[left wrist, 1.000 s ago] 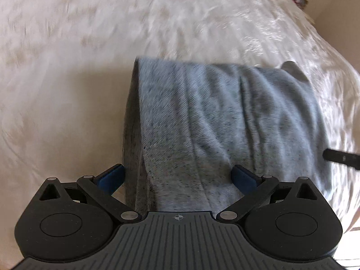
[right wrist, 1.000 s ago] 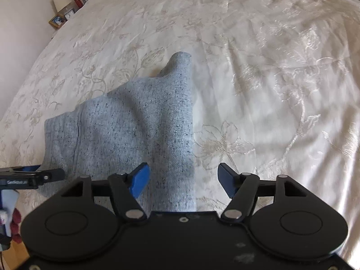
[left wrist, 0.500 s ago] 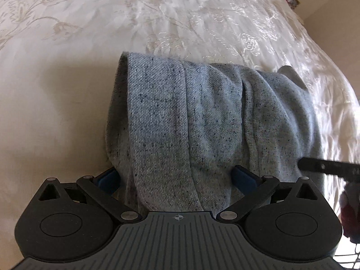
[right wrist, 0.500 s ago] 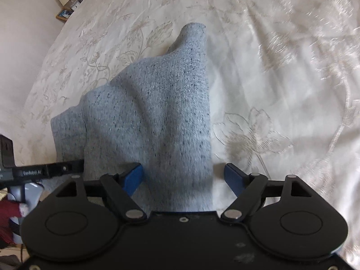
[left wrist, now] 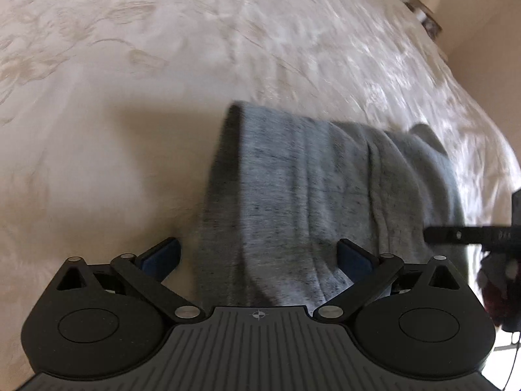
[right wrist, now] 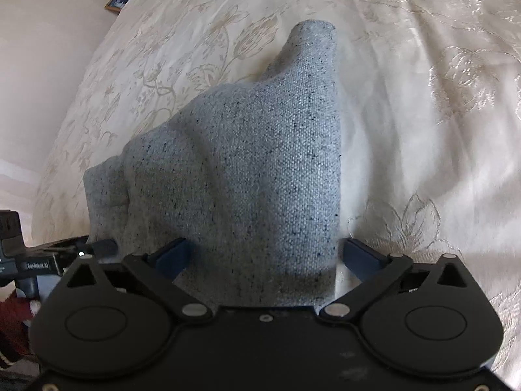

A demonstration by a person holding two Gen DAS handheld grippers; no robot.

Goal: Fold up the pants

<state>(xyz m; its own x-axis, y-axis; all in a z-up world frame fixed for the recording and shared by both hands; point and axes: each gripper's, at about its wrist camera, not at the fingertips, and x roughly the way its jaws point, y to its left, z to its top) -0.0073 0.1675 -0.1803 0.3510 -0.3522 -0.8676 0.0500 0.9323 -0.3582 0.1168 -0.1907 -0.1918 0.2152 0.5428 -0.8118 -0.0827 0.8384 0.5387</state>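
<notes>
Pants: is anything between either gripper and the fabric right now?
Nothing visible. The grey pants already lie between the open fingers of the right gripper and of the left gripper; only bedspread lies around them.

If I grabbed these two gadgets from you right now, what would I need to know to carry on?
Left gripper: jaws open, set either side of the near end of the grey pants, not clamped.
Right gripper: jaws open, also straddling the pants' near edge without pinching.
The pants lie bunched in a folded bundle on the cream floral bedspread, one narrow end poking up at the far side.
Done: it looks like at least one fold is in.
Left: probably close on the near edge, fold once more, and smooth flat.
</notes>
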